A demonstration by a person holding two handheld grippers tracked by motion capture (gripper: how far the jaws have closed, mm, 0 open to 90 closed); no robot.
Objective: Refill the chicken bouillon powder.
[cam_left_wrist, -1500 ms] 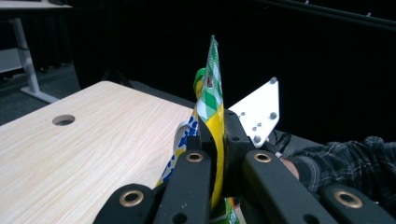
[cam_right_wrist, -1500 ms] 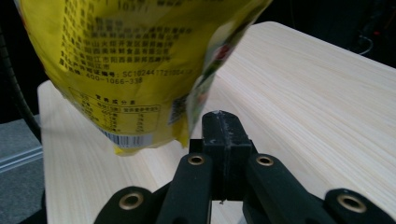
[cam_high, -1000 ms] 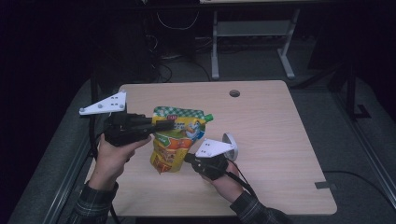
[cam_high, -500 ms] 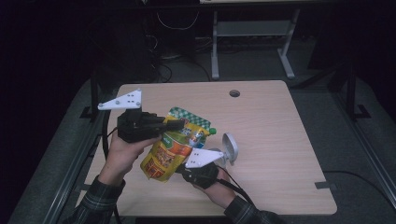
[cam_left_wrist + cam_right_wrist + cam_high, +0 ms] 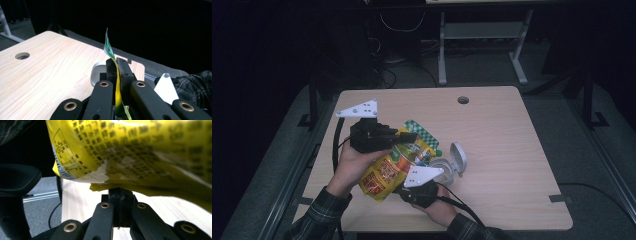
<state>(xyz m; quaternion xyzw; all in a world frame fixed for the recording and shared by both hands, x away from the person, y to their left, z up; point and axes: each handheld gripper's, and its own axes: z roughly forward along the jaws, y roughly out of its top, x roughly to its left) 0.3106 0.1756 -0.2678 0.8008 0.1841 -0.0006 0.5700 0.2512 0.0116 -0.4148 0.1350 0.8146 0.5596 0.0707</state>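
Yellow snack pouch (image 5: 394, 165) held tilted above the wooden table (image 5: 512, 150), just left of the open clear jar (image 5: 446, 167). Left hand-held gripper (image 5: 116, 66) clamped tight on pouch's green top edge. Right hand-held gripper (image 5: 121, 195) closed, pinching pouch's lower edge, near jar.

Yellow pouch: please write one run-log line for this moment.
left claw: shut on yellow pouch top edge | right claw: shut on pouch bottom | pouch: tilted above table | open container: beside it
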